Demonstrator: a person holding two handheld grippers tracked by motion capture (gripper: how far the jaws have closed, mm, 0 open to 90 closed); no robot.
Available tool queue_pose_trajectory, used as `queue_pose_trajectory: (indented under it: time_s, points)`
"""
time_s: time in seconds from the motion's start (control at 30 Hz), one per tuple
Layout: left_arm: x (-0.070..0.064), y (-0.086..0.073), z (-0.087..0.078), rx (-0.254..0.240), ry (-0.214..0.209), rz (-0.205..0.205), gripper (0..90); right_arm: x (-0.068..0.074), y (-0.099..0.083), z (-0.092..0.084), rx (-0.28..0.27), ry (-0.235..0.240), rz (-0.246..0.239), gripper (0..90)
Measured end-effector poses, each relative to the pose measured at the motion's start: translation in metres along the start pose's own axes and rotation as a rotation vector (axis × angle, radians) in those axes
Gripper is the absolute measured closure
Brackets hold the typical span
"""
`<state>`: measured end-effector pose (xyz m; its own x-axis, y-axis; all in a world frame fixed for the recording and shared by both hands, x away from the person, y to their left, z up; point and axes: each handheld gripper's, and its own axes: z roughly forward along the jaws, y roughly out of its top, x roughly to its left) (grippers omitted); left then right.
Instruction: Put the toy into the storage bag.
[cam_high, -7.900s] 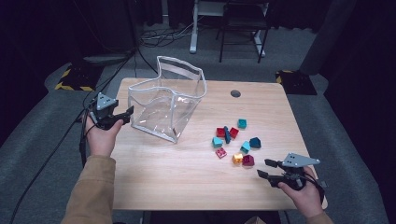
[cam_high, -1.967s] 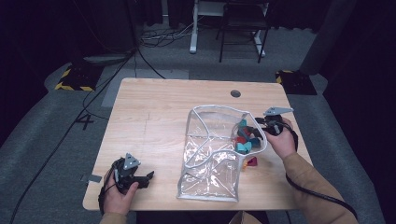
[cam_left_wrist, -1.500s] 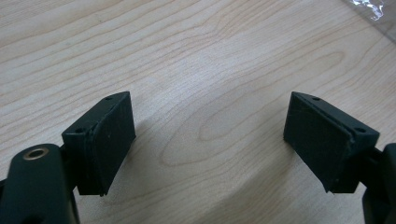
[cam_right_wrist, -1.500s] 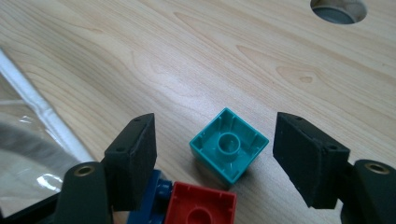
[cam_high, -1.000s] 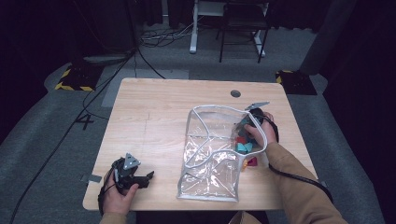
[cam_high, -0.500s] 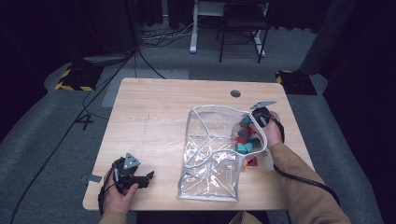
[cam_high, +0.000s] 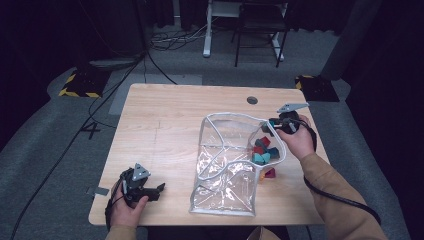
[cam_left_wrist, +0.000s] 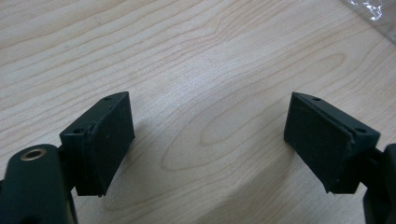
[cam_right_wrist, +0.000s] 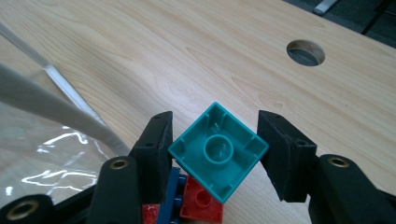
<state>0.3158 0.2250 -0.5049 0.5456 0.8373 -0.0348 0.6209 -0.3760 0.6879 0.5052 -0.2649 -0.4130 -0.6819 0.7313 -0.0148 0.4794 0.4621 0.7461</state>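
Right gripper (cam_right_wrist: 212, 154) jaws half closed, pinching a square teal plastic building block (cam_right_wrist: 218, 151) corner to corner, left gripper (cam_left_wrist: 210, 140) spread wide over bare wooden table (cam_left_wrist: 196, 56), holding nothing

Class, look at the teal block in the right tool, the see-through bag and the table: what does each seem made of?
Teal block: likely moulded plastic, with a smooth sheen and ribbed hollow underside. Bag: apparently clear flexible plastic film, with crinkled glints. Table: light wood or wood-look laminate, matt, grain lines.
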Motion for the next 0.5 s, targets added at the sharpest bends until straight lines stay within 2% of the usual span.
queue_pose_trajectory:
  time_s: [0.3,0.5]
  points:
    - [0.001,0.001,0.001,0.003,0.001,0.007,15.2,0.003,0.013,-0.031,-0.020,0.019,0.004,47.6]
    - [0.001,0.001,0.001,0.004,0.001,0.007,15.2,0.006,0.026,-0.052,-0.054,0.035,0.015,47.6]
